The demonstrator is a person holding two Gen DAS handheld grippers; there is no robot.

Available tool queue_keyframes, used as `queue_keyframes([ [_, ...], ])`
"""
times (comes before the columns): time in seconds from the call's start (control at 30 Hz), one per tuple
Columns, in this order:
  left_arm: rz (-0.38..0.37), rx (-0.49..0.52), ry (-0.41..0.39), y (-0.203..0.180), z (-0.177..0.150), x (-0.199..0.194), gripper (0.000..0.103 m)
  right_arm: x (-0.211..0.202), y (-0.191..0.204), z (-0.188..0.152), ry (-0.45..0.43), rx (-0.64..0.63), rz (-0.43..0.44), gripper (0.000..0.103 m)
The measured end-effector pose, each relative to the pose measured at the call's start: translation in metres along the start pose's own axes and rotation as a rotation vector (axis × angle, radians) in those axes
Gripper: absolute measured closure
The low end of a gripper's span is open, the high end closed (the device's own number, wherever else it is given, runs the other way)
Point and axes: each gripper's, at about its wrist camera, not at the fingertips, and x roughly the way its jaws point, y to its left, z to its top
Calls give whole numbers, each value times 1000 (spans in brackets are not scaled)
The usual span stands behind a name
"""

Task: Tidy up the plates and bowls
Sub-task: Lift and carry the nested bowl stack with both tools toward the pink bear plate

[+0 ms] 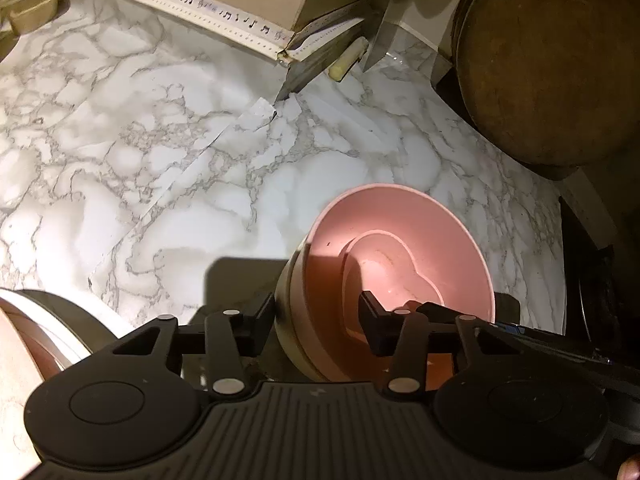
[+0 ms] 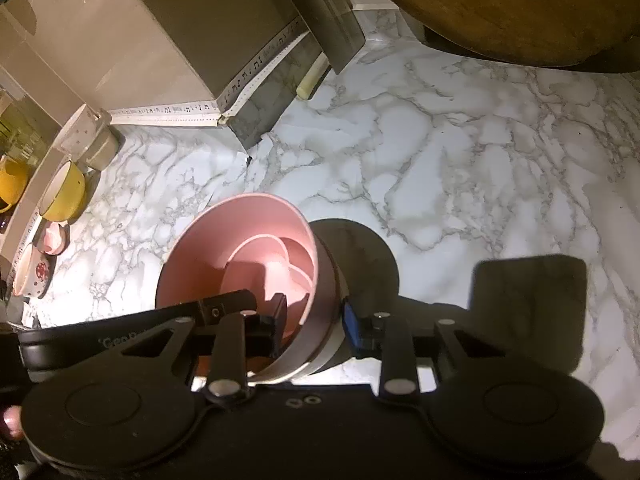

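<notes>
Bowls (image 1: 400,264) sit stacked between my two tongs. My left tongs (image 1: 316,312) pinch one side of the pink rim, one finger inside and one outside. My right tongs (image 2: 314,320) pinch the other side the same way. I should lift both together, slow and level. Inside the pink bowl sits a smaller pink heart dish (image 2: 276,264).

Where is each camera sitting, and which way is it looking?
Left wrist: sits on the left gripper, looking down along its fingers at the pink bowl on the marble counter; its fingers straddle the bowl's left wall.
Right wrist: sits on the right gripper, looking down at the pink bowl; its fingers straddle the right wall, and a fingertip shows.
Shared: the same bowl, counter and wooden board.
</notes>
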Motion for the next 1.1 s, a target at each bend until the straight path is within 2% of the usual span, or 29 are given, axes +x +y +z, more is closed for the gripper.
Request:
queue_keyframes([
  [0.2, 28, 3, 5, -2, -3, -1, 67, -1, 4, -1, 16, -21, -27, 75],
  [0.53, 41, -3, -31, -1, -7, -14, 69, -9, 10, -5, -8, -54, -46, 79],
  [1.1, 98, -15, -108, 10, -12, -76, 70, -40, 56, -2, -60, -153, 4, 80],
])
